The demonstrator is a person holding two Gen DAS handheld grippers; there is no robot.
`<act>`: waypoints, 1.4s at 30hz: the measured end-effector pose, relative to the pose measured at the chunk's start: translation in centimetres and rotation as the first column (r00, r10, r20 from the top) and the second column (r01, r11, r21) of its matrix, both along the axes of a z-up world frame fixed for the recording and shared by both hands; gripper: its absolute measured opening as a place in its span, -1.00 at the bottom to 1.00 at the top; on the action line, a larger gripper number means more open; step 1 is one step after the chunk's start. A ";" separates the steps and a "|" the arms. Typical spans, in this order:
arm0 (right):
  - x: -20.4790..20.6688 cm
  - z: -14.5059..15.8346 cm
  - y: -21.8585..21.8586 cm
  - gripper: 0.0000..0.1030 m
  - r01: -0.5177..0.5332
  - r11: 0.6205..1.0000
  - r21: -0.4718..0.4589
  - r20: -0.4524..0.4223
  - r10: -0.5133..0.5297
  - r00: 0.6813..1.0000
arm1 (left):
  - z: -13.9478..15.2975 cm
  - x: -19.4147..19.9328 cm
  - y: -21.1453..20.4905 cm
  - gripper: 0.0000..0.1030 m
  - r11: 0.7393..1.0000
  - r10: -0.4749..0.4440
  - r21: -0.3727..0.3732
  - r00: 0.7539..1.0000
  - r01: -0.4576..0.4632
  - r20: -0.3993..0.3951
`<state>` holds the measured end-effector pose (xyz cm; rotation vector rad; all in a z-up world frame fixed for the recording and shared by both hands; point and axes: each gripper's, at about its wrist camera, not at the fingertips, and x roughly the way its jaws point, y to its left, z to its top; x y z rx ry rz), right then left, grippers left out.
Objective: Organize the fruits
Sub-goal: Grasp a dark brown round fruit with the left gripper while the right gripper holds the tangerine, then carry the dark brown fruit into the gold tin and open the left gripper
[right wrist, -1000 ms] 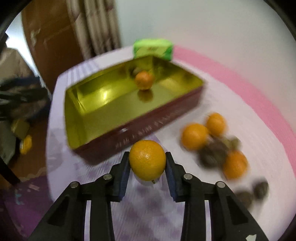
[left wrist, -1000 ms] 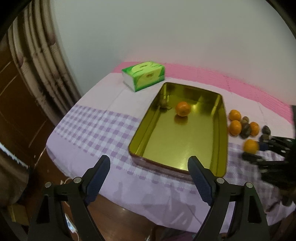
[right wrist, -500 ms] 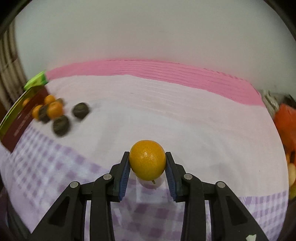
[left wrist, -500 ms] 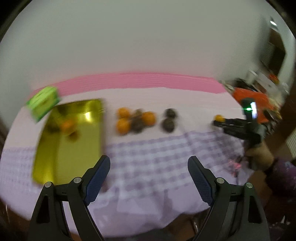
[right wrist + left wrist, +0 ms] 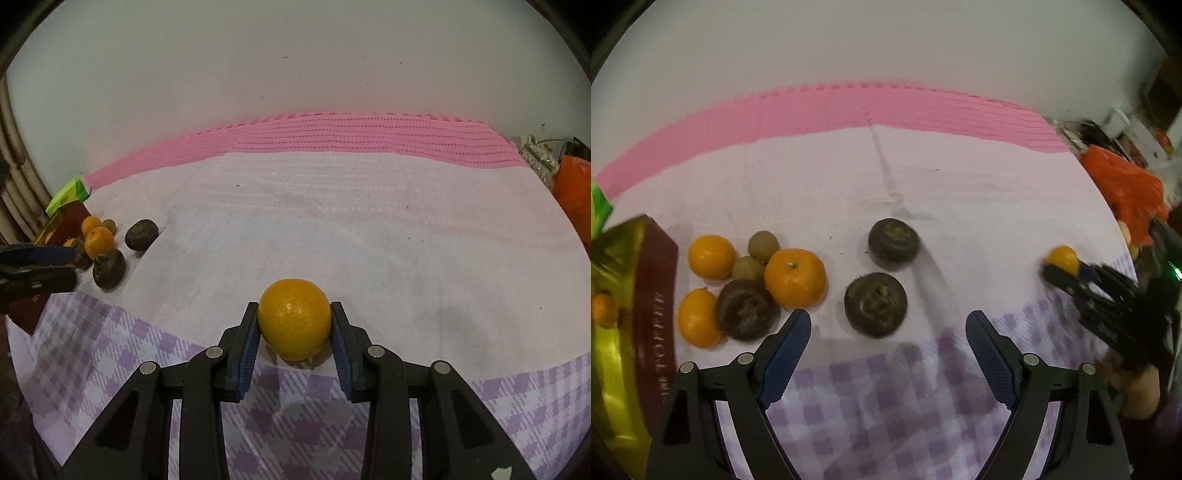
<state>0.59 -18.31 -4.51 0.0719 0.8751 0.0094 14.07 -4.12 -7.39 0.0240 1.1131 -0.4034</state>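
My right gripper (image 5: 294,325) is shut on an orange (image 5: 294,319) just above the tablecloth, far right of the fruit pile; it also shows in the left wrist view (image 5: 1062,260). My left gripper (image 5: 888,328) is open and empty, just in front of a dark round fruit (image 5: 875,305). A second dark fruit (image 5: 894,239) lies behind it. To the left sit an orange (image 5: 795,272), two more oranges (image 5: 711,256), a third dark fruit (image 5: 748,308) and two small green-brown fruits (image 5: 763,243). The gold tin (image 5: 613,350) at far left holds an orange (image 5: 604,310).
A green tissue box (image 5: 68,195) stands behind the tin. An orange plastic bag (image 5: 1126,188) and clutter lie past the table's right end. The cloth is white with a pink band (image 5: 332,136) at the back and purple checks at the front.
Both grippers swung right, away from the tin. The right gripper carried the orange to the right side of the table. The left gripper came close to the fruit pile, still open.
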 end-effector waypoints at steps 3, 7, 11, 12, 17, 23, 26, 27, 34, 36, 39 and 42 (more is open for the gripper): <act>0.0 0.0 0.0 -0.33 -0.001 1.000 0.013 0.001 0.001 1.000 | -1.0 1.0 -0.3 0.67 1.000 0.022 0.005 1.000 -0.022 0.001; 0.0 0.0 -0.3 -0.32 -0.003 1.000 0.024 0.002 0.003 1.000 | -1.7 1.6 -1.0 0.39 1.000 0.005 0.026 1.000 -0.004 -0.012; 0.1 0.0 -0.3 -0.31 -0.004 1.000 0.024 0.001 0.004 1.000 | -2.5 1.9 -1.6 -0.17 0.997 0.006 0.072 1.000 -0.007 0.006; 0.1 0.1 -0.3 -0.31 -0.004 1.000 0.023 0.002 0.004 1.000 | -2.5 1.8 -1.7 -0.17 0.997 0.002 0.076 1.000 -0.003 0.009; 0.1 0.1 -0.3 -0.31 -0.004 1.000 0.021 0.000 0.004 1.000 | -1.5 0.0 0.6 -0.17 0.999 0.043 -0.002 0.999 -0.043 -0.026; 0.1 0.0 -0.2 -0.31 -0.001 1.000 0.010 -0.003 0.001 1.000 | 2.0 -4.6 3.8 -0.17 0.996 0.092 0.004 0.995 -0.092 0.046; 0.1 0.0 0.0 -0.31 0.001 1.000 0.000 -0.004 -0.001 1.000 | 3.6 -6.0 5.0 -0.17 0.993 0.116 0.003 0.990 -0.116 0.081; 0.1 0.0 0.0 -0.31 0.002 1.000 -0.003 -0.005 -0.002 1.000 | 4.2 -6.5 5.4 -0.17 0.992 0.123 0.002 0.988 -0.123 0.093; 0.0 -0.1 0.5 -0.31 0.007 0.999 -0.031 -0.008 -0.007 1.000 | 7.0 -8.6 7.1 -0.17 0.987 0.143 0.044 0.971 -0.154 0.191; 0.0 -0.1 0.6 -0.32 0.008 0.999 -0.038 -0.009 -0.009 1.000 | 7.6 -9.1 7.8 -0.17 0.985 0.147 0.059 0.965 -0.163 0.215; 0.0 -0.1 0.7 -0.32 0.010 0.999 -0.048 -0.010 -0.010 1.000 | 8.2 -9.6 8.7 -0.17 0.980 0.167 0.065 0.957 -0.187 0.236; -0.1 -0.1 0.8 -0.32 0.011 0.999 -0.050 -0.010 -0.012 1.000 | 8.6 -9.8 9.9 -0.17 0.974 0.191 0.070 0.950 -0.214 0.248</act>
